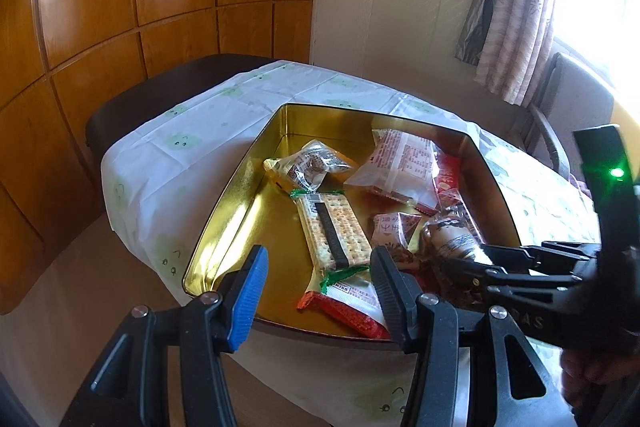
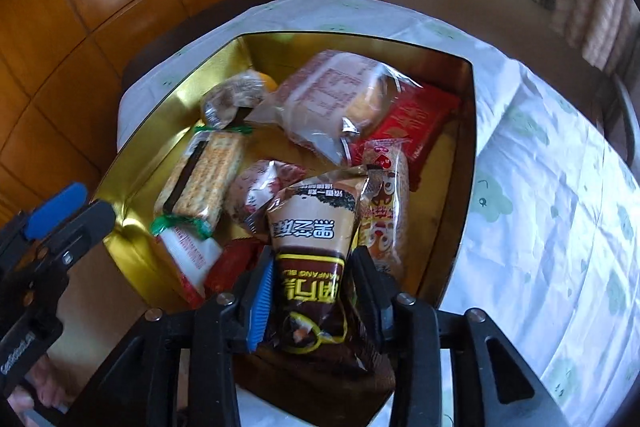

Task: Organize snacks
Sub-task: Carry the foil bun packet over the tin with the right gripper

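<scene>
A gold tin (image 1: 236,211) (image 2: 132,179) sits on the table and holds several snack packs: a cracker pack (image 1: 334,231) (image 2: 204,175), a clear bag with red print (image 1: 400,163) (image 2: 332,99), a red pack (image 2: 416,123) and others. My right gripper (image 2: 310,291) is shut on a brown-and-tan sachet (image 2: 316,255), held over the tin's near edge; it also shows in the left wrist view (image 1: 452,243). My left gripper (image 1: 320,291) is open and empty above the tin's near left corner; it appears at the left in the right wrist view (image 2: 68,211).
The table carries a white cloth with green prints (image 1: 224,131) (image 2: 540,211). Wooden panelled wall (image 1: 120,7) stands behind and left. A curtain (image 1: 516,7) and a chair (image 1: 560,115) are at the right by the window.
</scene>
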Demonstrator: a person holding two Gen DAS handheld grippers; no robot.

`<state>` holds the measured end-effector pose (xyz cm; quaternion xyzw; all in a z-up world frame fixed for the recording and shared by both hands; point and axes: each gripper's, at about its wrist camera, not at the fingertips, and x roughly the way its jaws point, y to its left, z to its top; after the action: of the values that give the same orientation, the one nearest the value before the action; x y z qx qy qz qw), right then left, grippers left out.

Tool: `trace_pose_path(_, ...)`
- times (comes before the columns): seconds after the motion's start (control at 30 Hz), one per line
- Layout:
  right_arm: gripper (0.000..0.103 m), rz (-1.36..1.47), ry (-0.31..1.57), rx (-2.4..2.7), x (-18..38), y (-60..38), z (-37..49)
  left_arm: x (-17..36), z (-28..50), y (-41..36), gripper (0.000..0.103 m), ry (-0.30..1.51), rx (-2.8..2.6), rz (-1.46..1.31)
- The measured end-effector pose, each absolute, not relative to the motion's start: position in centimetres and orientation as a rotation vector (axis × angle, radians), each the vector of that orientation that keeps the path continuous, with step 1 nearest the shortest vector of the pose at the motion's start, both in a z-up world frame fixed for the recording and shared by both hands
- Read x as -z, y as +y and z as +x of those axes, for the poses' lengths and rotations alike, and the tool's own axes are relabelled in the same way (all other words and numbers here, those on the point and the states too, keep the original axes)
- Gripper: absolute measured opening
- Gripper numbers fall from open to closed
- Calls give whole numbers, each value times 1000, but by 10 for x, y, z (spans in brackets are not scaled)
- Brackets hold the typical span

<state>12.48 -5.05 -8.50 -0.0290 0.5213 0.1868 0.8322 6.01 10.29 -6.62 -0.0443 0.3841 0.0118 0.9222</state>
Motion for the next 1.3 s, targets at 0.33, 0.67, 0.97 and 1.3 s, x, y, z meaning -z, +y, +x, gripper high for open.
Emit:
trace_pose_path(0.33,26,-170,1090,-368,90,-35,116,65,60,104,54,785,-25,-96)
trace_pose_path(0.67,26,-130,1115,-309,98,-40,129,62,59,101,54,781,-17,-92)
trace_pose_path(0.97,28,-95,1128,-300,101,-44,130,59,56,97,54,773,-5,-83)
trace_pose_path(1.3,29,-155,1096,-289,98,-37,119,52,50,93,57,748,4,-77)
